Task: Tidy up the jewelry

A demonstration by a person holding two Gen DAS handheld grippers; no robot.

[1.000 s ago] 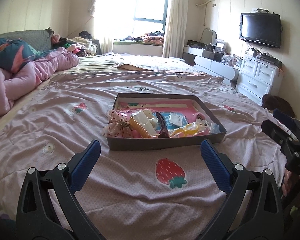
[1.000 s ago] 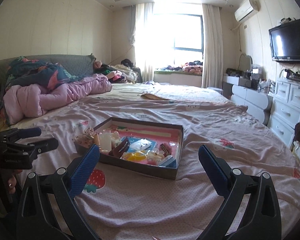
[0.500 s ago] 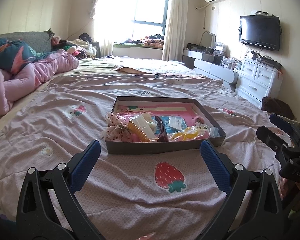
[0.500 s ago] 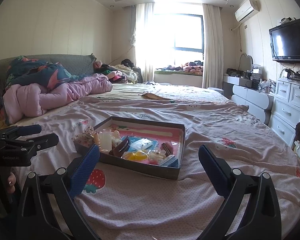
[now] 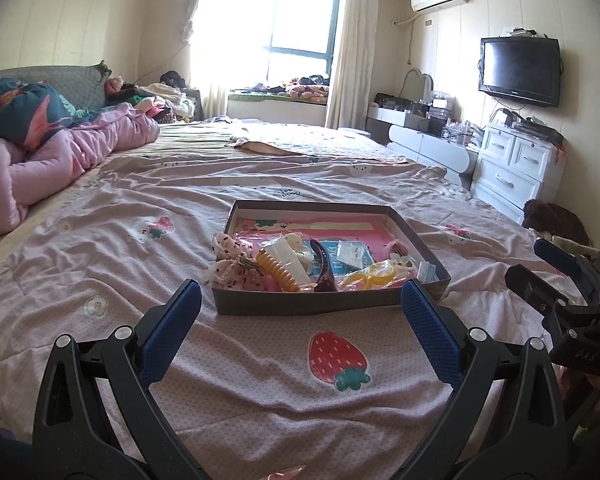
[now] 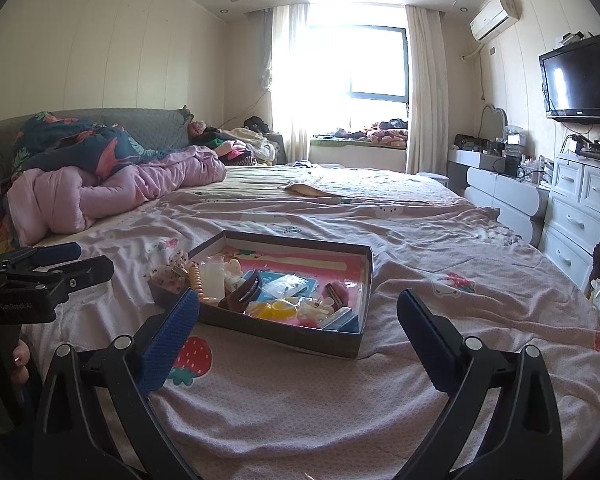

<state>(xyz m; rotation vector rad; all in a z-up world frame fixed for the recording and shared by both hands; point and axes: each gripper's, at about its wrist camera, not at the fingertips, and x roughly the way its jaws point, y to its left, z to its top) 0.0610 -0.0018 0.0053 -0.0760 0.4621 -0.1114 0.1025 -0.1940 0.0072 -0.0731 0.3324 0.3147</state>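
Observation:
A shallow grey box (image 5: pixel 324 304) (image 6: pixel 284 330) with a pink floor lies on the bed. It holds a jumble of accessories: an orange spiral hair tie (image 5: pixel 278 270), a dark hair claw (image 5: pixel 326 268) (image 6: pixel 244 292), yellow rings (image 5: pixel 370 272) (image 6: pixel 274 310), a polka-dot scrunchie (image 5: pixel 228 258), small clear packets (image 5: pixel 350 252). My left gripper (image 5: pixel 300 320) is open and empty, just short of the box's near wall. My right gripper (image 6: pixel 298 320) is open and empty, near the box's near right side. Each gripper shows at the edge of the other's view.
The pink bedsheet (image 5: pixel 260 380) with a strawberry print (image 5: pixel 336 356) spreads around the box. A bundled pink quilt (image 5: pixel 60 160) lies far left. White drawers (image 5: pixel 512 168) and a wall TV (image 5: pixel 520 70) stand at the right. A window (image 5: pixel 296 36) is at the back.
Both grippers have lifted and tilted up slightly; the box sits a little lower in both views. Both jaws stay open and nothing in the box has moved.

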